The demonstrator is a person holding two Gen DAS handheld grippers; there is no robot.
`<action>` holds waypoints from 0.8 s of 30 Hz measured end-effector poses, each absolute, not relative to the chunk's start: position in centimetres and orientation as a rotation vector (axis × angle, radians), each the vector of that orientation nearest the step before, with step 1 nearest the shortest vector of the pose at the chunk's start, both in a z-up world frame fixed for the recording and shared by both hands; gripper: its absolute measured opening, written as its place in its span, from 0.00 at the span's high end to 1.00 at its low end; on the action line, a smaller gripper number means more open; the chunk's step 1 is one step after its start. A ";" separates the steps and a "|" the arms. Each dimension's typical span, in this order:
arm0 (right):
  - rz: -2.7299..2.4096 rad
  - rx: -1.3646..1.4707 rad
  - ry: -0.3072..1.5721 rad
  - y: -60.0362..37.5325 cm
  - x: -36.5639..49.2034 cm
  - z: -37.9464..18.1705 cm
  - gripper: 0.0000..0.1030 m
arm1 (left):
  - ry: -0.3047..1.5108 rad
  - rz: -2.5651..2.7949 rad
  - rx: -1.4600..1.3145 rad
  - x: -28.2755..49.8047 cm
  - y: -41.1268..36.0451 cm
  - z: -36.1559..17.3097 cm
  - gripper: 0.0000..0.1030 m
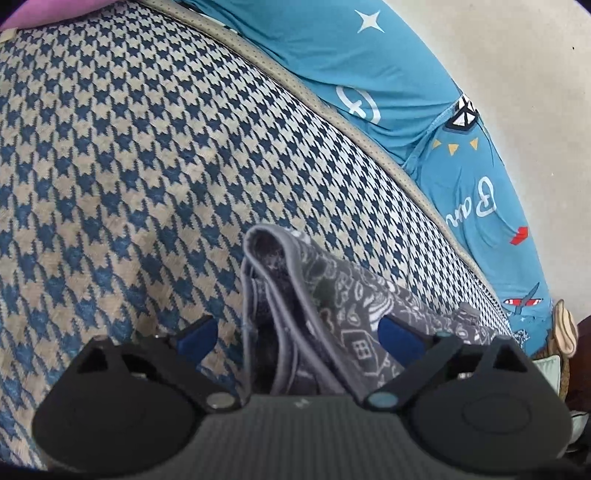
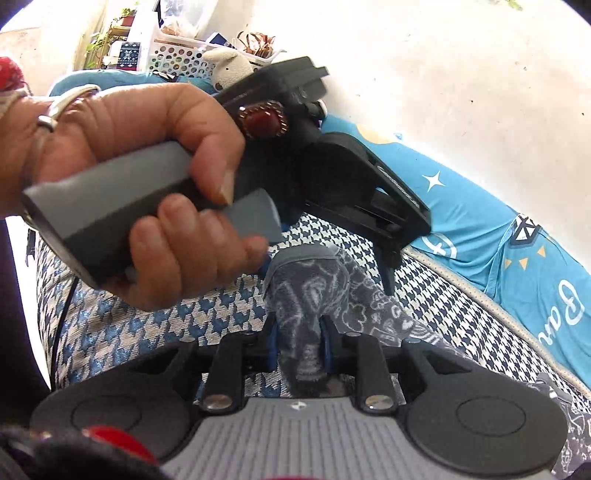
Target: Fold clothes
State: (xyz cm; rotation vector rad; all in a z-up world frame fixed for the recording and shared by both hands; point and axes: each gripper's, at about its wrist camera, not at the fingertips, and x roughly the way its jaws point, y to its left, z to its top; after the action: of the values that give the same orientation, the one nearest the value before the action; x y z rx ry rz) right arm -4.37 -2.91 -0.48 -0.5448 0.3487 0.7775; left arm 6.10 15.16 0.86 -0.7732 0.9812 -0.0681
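Observation:
A grey garment (image 1: 332, 280) with a white doodle print lies bunched on the blue-and-beige houndstooth cover (image 1: 129, 147). My left gripper (image 1: 299, 338) is open wide. A folded edge of the garment rises between its blue pads (image 1: 195, 338), and neither pad touches it. In the right wrist view my right gripper (image 2: 299, 343) is shut on a fold of the same garment (image 2: 314, 284), with the blue pads pinching the cloth from both sides. A person's hand (image 2: 147, 147) holds the grey handle of the left gripper just above the garment.
A teal sheet (image 1: 369, 74) printed with stars and letters runs along the far edge of the cover, against a pale wall (image 1: 517, 74). A white perforated basket (image 2: 177, 55), a plush toy (image 2: 229, 66) and potted plants (image 2: 110, 33) stand at the back. A pink cloth (image 1: 55, 11) shows at the top left.

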 end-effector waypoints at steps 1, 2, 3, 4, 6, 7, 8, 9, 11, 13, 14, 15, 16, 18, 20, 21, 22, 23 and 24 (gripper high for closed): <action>0.777 -0.544 0.347 -2.9 -4.3 -0.4 0.79 | 0.980 -0.076 -0.764 6.2 14.9 0.8 0.07; 0.777 -0.543 0.346 -2.9 -4.3 -0.3 0.79 | 0.982 -0.082 -0.755 6.4 14.7 0.8 0.08; 0.777 -0.543 0.344 -2.9 -4.2 -0.2 0.79 | 0.987 -0.087 -0.751 6.5 14.4 0.7 0.08; 0.775 -0.540 0.340 -2.6 -4.2 -0.2 0.79 | 0.993 -0.091 -0.748 6.6 14.2 0.5 0.10; 0.767 -0.528 0.335 -2.7 -4.5 0.0 0.79 | 1.004 -0.097 -0.751 6.9 14.0 0.3 0.10; 0.766 -0.522 0.332 -2.8 -4.5 0.1 0.79 | 1.006 -0.099 -0.759 6.9 14.0 0.1 0.11; 0.767 -0.522 0.331 -2.8 -4.7 0.2 0.79 | 1.004 -0.103 -0.765 6.9 14.0 0.1 0.16; 0.767 -0.522 0.329 -2.8 -4.8 0.2 0.79 | 0.999 -0.112 -0.770 7.0 14.0 0.1 0.21; 0.765 -0.524 0.325 -2.8 -5.0 0.2 0.80 | 0.989 -0.130 -0.782 7.0 13.9 0.2 0.38; 0.766 -0.528 0.324 -2.9 -5.1 0.2 0.80 | 0.984 -0.133 -0.782 7.0 13.8 0.2 0.49; 0.765 -0.529 0.323 -2.9 -5.1 0.1 0.80 | 0.980 -0.128 -0.775 6.9 13.8 0.2 0.54; 0.764 -0.530 0.322 -2.9 -5.1 0.1 0.80 | 0.977 -0.122 -0.766 6.9 13.7 0.3 0.57; 0.762 -0.531 0.321 -2.8 -5.2 0.1 0.80 | 0.973 -0.116 -0.757 6.9 13.7 0.3 0.63; 0.761 -0.533 0.318 -2.7 -5.1 0.1 0.80 | 0.963 -0.108 -0.745 6.7 13.7 0.4 0.70; 0.761 -0.533 0.319 -2.7 -5.1 0.1 0.80 | 0.949 -0.105 -0.740 6.5 13.6 0.6 0.72; 0.761 -0.537 0.320 -2.7 -5.2 0.1 0.80 | 0.949 -0.104 -0.734 6.4 13.6 0.6 0.72; 0.761 -0.541 0.320 -2.7 -5.3 0.0 0.80 | 0.950 -0.103 -0.727 6.3 13.6 0.6 0.72; 0.760 -0.544 0.321 -2.7 -5.3 0.0 0.80 | 0.957 -0.102 -0.725 6.3 13.6 0.5 0.71; 0.759 -0.546 0.322 -3.0 -5.4 0.0 0.80 | 0.967 -0.100 -0.733 6.3 13.6 0.3 0.71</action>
State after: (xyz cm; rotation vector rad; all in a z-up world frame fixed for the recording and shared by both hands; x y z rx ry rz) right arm -5.41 -3.02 -0.01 -0.5457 0.3219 0.7594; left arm 6.26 13.64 0.27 -0.7334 0.9671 -0.1003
